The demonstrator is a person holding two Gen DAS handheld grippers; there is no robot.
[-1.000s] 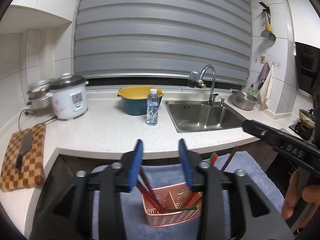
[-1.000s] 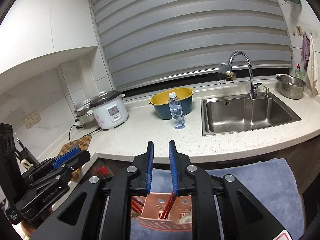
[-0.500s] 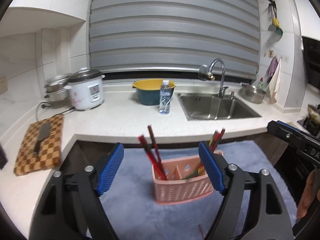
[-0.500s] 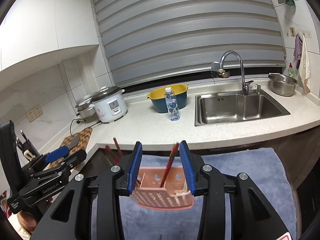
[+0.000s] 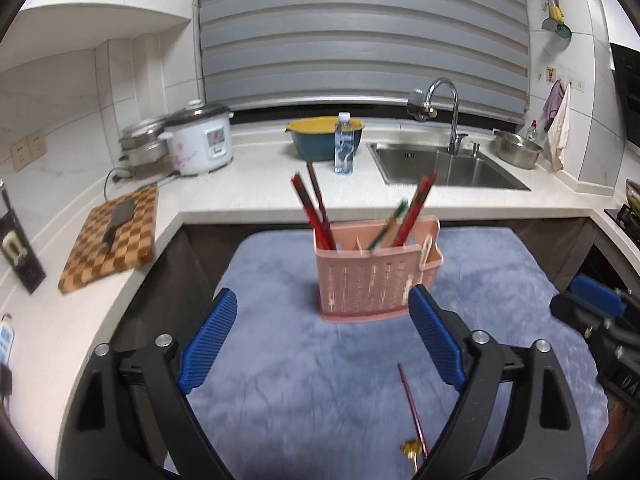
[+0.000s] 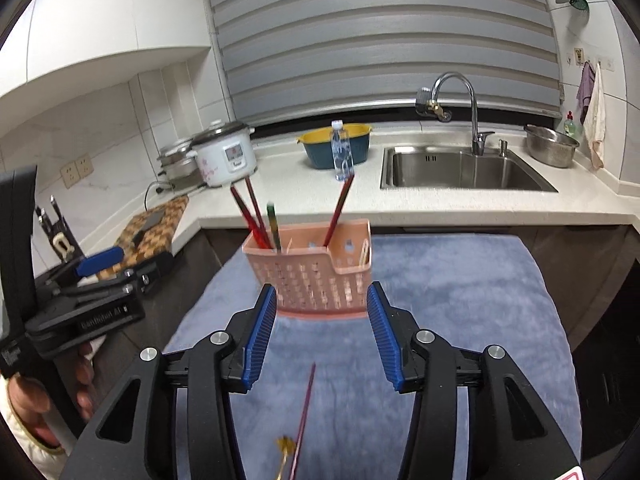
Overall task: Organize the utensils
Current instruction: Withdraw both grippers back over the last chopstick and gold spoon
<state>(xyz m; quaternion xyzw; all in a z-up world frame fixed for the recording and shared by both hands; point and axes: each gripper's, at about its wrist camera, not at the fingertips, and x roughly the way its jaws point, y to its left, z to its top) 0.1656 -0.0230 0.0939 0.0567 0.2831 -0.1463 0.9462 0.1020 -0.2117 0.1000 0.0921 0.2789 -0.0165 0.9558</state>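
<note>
The pink slotted plastic utensil caddy [image 5: 376, 276] stands upright at frame centre on the blue-grey fleece mat [image 5: 288, 364], open mat on every side. Red chopsticks [image 5: 316, 212] lean up-left from its left compartment. A loose dark-red chopstick [image 5: 412, 408] lies lengthwise, bottom centre. The left gripper [image 5: 323, 340] and right gripper [image 6: 321, 338] are both opening, empty.

White-tiled kitchen walls [image 5: 132, 76], grey window blind [image 5: 360, 32], pale L-shaped countertop [image 5: 260, 192], steel sink [image 5: 448, 166], white upper cabinet [image 6: 100, 20]
</note>
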